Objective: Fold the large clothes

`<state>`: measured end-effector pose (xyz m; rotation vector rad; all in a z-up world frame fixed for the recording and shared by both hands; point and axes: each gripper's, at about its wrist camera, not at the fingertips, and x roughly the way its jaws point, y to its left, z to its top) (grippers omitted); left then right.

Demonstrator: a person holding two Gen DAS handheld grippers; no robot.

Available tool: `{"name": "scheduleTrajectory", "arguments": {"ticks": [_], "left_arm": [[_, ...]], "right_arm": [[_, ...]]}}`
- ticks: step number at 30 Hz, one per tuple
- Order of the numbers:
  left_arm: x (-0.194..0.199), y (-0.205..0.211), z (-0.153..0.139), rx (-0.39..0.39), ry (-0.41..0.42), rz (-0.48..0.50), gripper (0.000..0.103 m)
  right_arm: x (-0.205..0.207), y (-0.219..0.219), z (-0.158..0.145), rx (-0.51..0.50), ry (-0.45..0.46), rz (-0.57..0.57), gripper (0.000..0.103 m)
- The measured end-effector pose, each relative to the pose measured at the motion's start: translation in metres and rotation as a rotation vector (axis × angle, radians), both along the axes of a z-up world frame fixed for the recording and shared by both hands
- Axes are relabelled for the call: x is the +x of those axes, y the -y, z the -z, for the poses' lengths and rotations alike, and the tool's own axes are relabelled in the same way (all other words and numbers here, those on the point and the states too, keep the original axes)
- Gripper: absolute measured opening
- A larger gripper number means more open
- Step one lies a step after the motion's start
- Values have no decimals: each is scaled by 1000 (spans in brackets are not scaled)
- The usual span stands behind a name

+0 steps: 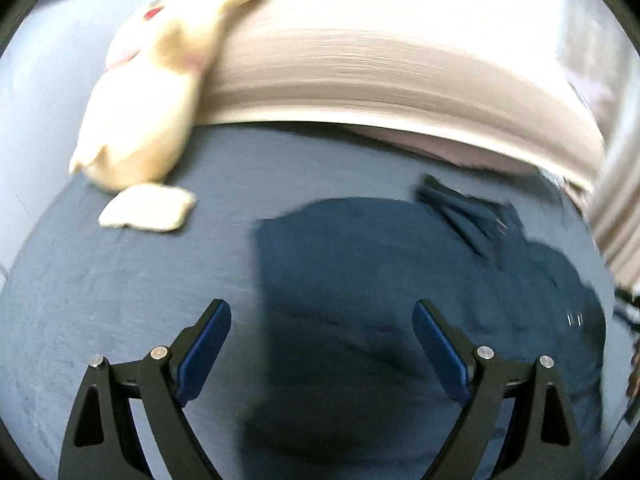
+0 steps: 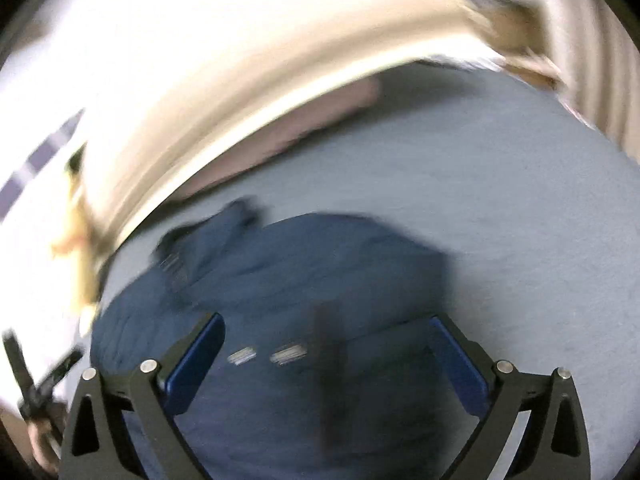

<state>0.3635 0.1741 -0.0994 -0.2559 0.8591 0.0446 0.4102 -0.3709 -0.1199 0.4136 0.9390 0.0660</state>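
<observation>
A dark navy garment [image 1: 400, 280] lies spread on a grey-blue bed surface [image 1: 120, 300]; its collar end [image 1: 472, 208] is bunched at the far right. My left gripper [image 1: 322, 312] is open and empty, above the garment's near left edge. In the right wrist view the same garment [image 2: 300, 264] lies below my right gripper [image 2: 326, 328], which is open and empty over its near part. Two small white marks [image 2: 266, 354] show on the cloth between the fingers. Both views are blurred by motion.
A cream plush toy [image 1: 152, 92] lies at the far left against a beige headboard [image 1: 380, 64]. A pale flat pad [image 1: 148, 210] lies beside it. The headboard also shows in the right wrist view [image 2: 240, 80]. Curtains [image 1: 616, 220] hang at the right.
</observation>
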Motion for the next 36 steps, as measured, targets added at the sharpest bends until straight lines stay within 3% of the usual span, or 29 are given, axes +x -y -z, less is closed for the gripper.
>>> {"name": "scheduleTrajectory", "arguments": {"ticks": [2,5,8,9,10,11,13,14,15,16,17,18,20,23,25,27,28,30,31,36], "left_arm": [[9,-26,16,-89,-56,-20,92],[14,-44,44,-213,-132,-30,92],[11,-39,47,-233,-104,-13,92],[11,-36,47,-237,-108,4,92],[13,-31,45,-237,-111,25,92],[13,-27,42,-230,-99,42,92],[14,-20,42,-202,-88,65,92],[15,-15,47,-200,-115,67,91],[16,-12,52,-182,-129,67,87],[17,-9,53,-156,-129,86,66],[19,-5,53,-166,-136,116,37],[20,-2,51,-182,-153,127,35],[19,3,37,-109,-118,94,18],[17,4,38,-98,-107,58,17],[16,13,52,-36,-140,74,20],[14,17,48,-26,-119,73,22],[16,16,47,-34,-127,72,31],[17,10,42,-45,-143,67,56],[12,2,37,-43,-138,56,72],[-9,-10,8,-29,-33,1,74]], "right_arm": [[10,38,22,129,-72,54,102],[17,59,52,244,-132,56,100],[15,48,58,250,-121,-10,96],[14,44,58,264,-121,-37,90],[12,41,57,272,-124,-56,69],[12,37,55,280,-128,-81,58],[10,32,52,247,-128,-103,56],[11,30,57,234,-151,-102,46],[11,29,61,216,-175,-97,39],[9,26,62,208,-179,-99,35],[8,22,58,191,-175,-110,24],[8,15,51,159,-166,-133,20],[7,3,30,71,-131,-167,13],[0,-10,7,-50,-65,-191,11],[4,-6,34,-75,-150,-175,12],[5,4,49,-54,-151,-138,20],[4,8,49,-19,-136,-120,23],[-1,22,45,50,-117,-89,47],[-3,26,40,57,-105,-76,69],[-30,41,-9,37,29,2,73]]}}
